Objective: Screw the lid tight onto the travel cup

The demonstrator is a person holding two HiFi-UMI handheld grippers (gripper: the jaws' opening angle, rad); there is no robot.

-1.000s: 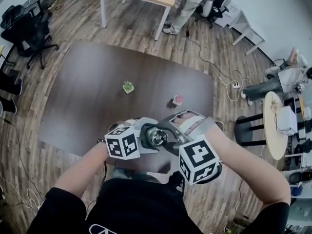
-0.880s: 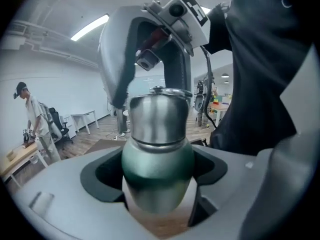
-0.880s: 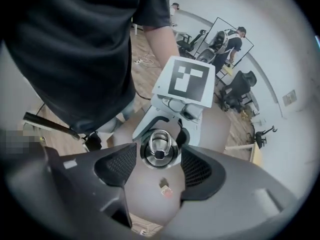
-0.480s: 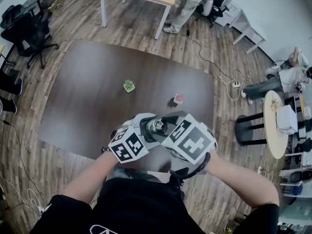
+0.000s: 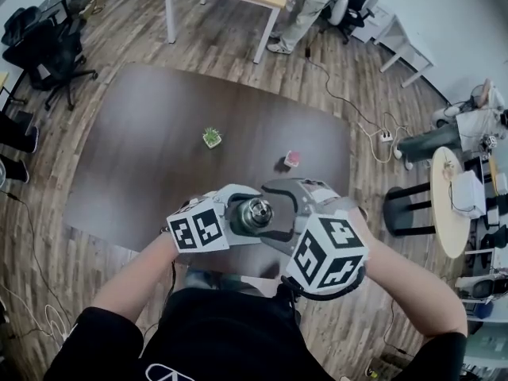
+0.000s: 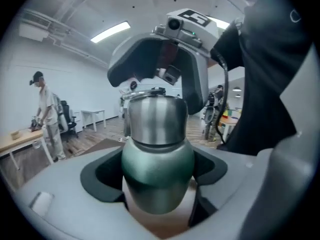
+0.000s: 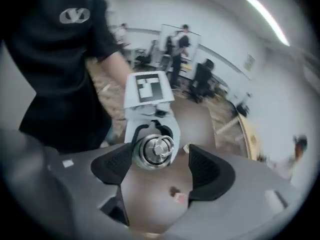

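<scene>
The left gripper (image 6: 157, 184) holds the travel cup (image 6: 157, 156) by its body. The lid (image 7: 154, 151) faces the right gripper (image 7: 161, 170) end-on, lying unpressed between its opening jaws.

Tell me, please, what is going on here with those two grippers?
A person is working over a dark table with a gripper in each hand. The left gripper is clamped on the green body of a cup. The right gripper is at the cup's steel lid. Its jaws are opening, with the lid between them but not pinched, probably to take a fresh grip for another turn.
</scene>
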